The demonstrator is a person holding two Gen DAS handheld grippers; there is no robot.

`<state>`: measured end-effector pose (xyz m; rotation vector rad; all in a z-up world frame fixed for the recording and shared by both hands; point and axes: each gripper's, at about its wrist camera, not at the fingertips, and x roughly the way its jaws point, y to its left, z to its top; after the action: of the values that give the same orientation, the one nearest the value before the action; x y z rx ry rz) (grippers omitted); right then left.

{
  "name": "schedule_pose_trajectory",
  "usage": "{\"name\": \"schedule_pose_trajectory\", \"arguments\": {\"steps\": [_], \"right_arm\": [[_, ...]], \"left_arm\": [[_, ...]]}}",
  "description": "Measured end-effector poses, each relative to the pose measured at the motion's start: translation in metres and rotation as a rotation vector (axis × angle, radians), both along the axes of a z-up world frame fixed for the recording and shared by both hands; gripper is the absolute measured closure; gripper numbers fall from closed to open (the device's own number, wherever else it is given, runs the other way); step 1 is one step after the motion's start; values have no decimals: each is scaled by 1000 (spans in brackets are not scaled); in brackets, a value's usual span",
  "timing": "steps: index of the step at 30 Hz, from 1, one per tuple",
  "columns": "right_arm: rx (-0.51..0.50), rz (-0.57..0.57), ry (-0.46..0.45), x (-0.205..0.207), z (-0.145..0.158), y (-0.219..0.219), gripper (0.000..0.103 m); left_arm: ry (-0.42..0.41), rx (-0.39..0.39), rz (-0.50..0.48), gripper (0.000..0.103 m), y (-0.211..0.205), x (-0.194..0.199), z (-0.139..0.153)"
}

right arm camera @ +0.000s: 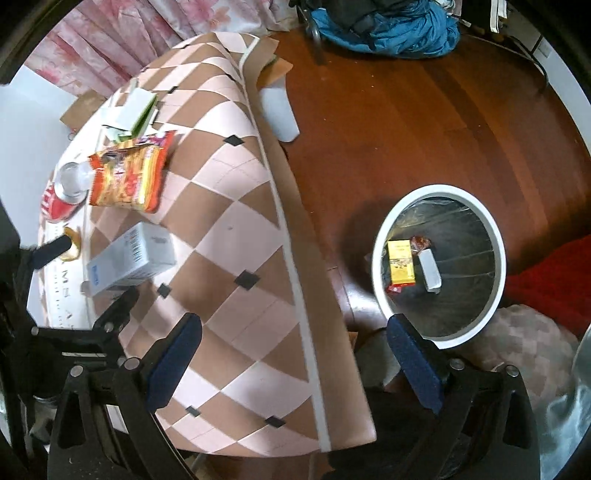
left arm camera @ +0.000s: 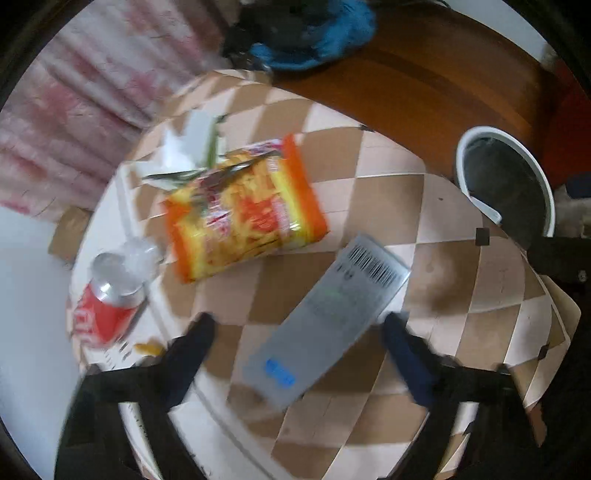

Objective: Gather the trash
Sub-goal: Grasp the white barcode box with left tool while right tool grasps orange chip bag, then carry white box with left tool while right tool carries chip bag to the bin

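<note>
A grey carton with a barcode (left arm camera: 325, 317) lies flat on the checkered table (left arm camera: 443, 266). My left gripper (left arm camera: 299, 321) stands over the carton with a finger on each side. Its right finger meets the carton's corner, while the left finger (left arm camera: 199, 339) stands clear of it, so the gripper is open. An orange and yellow noodle packet (left arm camera: 243, 210), a red can (left arm camera: 107, 302) and white papers (left arm camera: 192, 147) lie beyond. My right gripper (right arm camera: 295, 325) hangs open and empty over the table's edge, near the white bin (right arm camera: 376, 236).
Inside the bin lie a yellow box (right arm camera: 400, 266), a white box (right arm camera: 430, 271) and a red wrapper. A crumpled clear plastic piece (left arm camera: 140, 254) rests by the can. Blue cloth (right arm camera: 388, 29) lies on the wooden floor (right arm camera: 406, 110). Pink curtains (left arm camera: 74, 122) hang behind the table.
</note>
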<state>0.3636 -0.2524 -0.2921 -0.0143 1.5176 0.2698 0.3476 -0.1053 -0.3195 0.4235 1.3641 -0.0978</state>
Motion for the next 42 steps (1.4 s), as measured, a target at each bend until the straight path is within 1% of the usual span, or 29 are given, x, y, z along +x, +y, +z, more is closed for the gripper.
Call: {"name": "schedule_pose_trajectory", "arguments": {"steps": [1,3,4,5,7,9,12,13,14,15,16,18,19,21,24,25,26,28,30,31,32,33,34,35,36,38,40,41,42], "right_arm": [[-7,2,-1,4,0,-2,2],[-15,10,-1,11,0,-1,2],[-15,14,-3,14,1,0,2],[-13,25,-7,18,3,3,2],[4,59,-15,26,7,14,2],[21,122,-36,36,14,36,2],[24,256,-83,49,22,80,2],[29,305,-100,53,25,96,2],[8,371,-124,57,26,118,2],[-2,406,-137,59,27,130,2],[-26,473,-152,61,24,152,2],[-63,553,-158,65,17,177,2],[-85,600,-160,66,12,191,2],[-160,702,-162,65,-4,219,2],[-223,773,-167,64,-21,240,2],[-240,792,-169,65,-27,246,3],[-247,798,-167,65,-32,248,11],[-224,788,-175,68,-31,250,16],[-189,774,-156,70,-31,249,30],[-174,769,-154,70,-30,247,35],[-167,762,-163,69,-28,246,48],[-155,751,-167,67,-27,244,65],[-153,743,-169,66,-26,242,71],[-145,730,-174,65,-25,239,74],[-134,719,-177,62,-25,239,80],[-110,692,-185,58,-22,231,88],[-86,656,-195,55,-13,224,93],[-77,641,-199,54,-10,220,94],[-64,623,-206,53,-6,216,94]], "left_arm": [[17,-22,11,52,0,2,-1],[12,-57,38,57,3,1,2],[16,-71,63,65,7,0,4],[22,-85,112,68,14,-2,6],[9,-123,253,69,36,-12,14],[-26,-160,428,69,64,-28,23],[-87,-196,645,69,100,-52,31],[-95,-201,694,69,108,-57,30],[-101,-211,740,69,117,-61,28],[-103,-223,776,69,124,-63,24],[-95,-226,794,69,129,-62,20],[-74,-242,815,68,134,-59,8],[-91,-246,822,68,135,-59,8],[-98,-223,815,68,134,-57,8],[-109,-229,814,69,135,-55,12],[-123,-226,812,71,136,-56,15],[-128,-226,813,71,142,-51,17],[-142,-226,818,72,147,-49,20],[-150,-229,824,72,149,-52,22],[-155,-227,827,72,150,-53,24],[-157,-227,827,72,154,-57,26],[-159,-223,826,72,153,-59,29],[-162,-216,826,72,152,-61,31],[-165,-214,825,72,153,-66,32],[-169,-212,825,72,153,-70,34],[-172,-204,827,73,151,-81,40],[-183,-204,828,73,148,-91,46],[-190,-202,827,73,144,-95,44],[-198,-202,823,73,141,-98,49]]}}
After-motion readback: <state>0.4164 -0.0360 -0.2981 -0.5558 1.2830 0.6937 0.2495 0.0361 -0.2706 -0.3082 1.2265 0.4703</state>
